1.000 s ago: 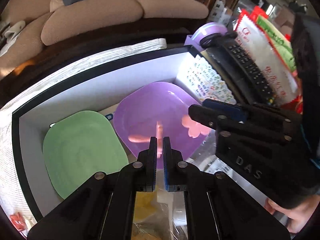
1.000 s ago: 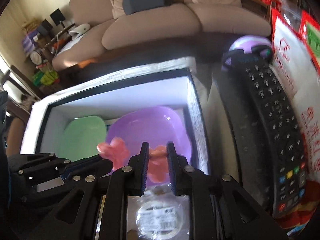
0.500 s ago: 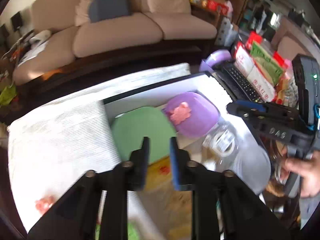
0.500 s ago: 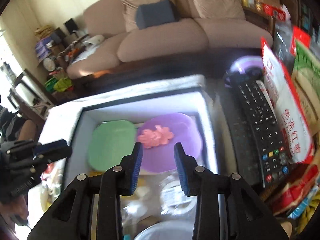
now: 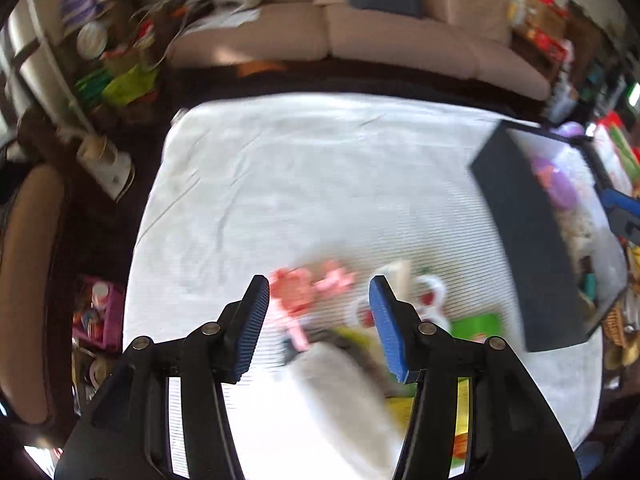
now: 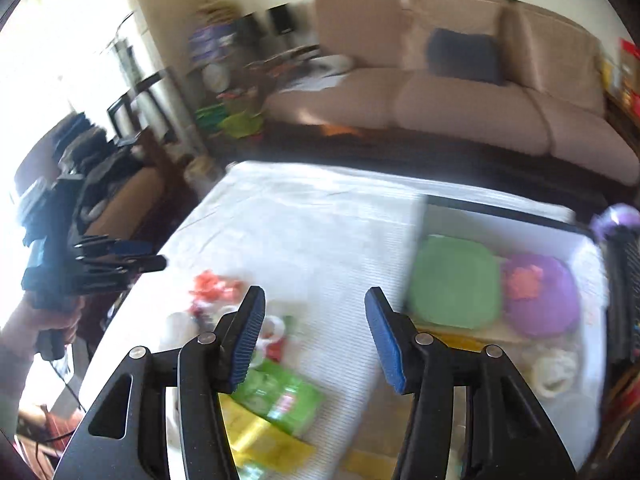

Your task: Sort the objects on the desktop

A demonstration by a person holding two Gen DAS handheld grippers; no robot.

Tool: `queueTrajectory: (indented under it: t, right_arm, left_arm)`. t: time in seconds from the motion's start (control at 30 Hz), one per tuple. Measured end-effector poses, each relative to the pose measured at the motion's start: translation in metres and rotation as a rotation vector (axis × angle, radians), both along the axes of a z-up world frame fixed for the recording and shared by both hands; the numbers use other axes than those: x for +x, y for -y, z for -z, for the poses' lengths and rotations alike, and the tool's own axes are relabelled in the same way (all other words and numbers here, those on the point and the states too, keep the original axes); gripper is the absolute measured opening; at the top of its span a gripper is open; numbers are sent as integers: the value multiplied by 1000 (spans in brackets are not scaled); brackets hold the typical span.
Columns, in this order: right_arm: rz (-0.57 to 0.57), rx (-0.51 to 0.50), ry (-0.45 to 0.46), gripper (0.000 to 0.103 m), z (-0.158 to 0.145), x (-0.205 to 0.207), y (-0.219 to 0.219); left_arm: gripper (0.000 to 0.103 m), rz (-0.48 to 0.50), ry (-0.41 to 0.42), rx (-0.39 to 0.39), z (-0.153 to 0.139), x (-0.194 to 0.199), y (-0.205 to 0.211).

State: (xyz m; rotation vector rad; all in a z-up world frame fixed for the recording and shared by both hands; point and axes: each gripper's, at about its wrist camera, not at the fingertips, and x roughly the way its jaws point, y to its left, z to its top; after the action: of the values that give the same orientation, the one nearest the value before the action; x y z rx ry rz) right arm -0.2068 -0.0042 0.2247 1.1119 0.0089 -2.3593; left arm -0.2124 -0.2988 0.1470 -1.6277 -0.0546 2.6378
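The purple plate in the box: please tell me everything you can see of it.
The purple plate looks like smooth plastic, rounded-square with a shallow raised rim. It lies flat inside the black-walled box, at the right of a green plate; blur hides whether their edges touch. A pink flower-shaped piece rests on its left part. No gripper touches it. In the left wrist view it shows only partly, behind the box wall.

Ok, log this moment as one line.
left gripper: open, empty, jaws just opening | right gripper: open, empty, jaws just opening | pink pieces: in purple plate | green plate: empty
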Motion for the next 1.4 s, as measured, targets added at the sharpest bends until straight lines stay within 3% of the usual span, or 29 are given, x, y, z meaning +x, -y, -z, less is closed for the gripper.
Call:
queueTrajectory:
  t: [0.17,0.33,0.6,0.77,0.87,0.97,1.1,1.4]
  right_arm:
    - [-61,-17,38,56,36,-3,81]
    - [-97,-7,99,56,93,-25,143]
    - [-104,43,142,56,166,-54,178]
    - [-146,57,153,52,184,-60,192]
    - [-183,66,154,24,189,-60,200]
    - [-204,68,166,14,194,-59,205]
    - [-205,27,164,11,192,-58,202]
    - [-159,12,175,14,188,-65,195]
  left_arm:
    - [49,19,30,31,40,2,41]
    - [49,98,57,9,81,3,45]
    - [49,137,78,28,123,-8,46]
    - [49,166,79,47,130,-22,44]
    - [50,176,77,61,132,-30,43]
    - [53,177,92,54,135,-38,39]
    - [60,195,95,24,134,-46,32]
    - [63,203,90,-26,134,-58,21]
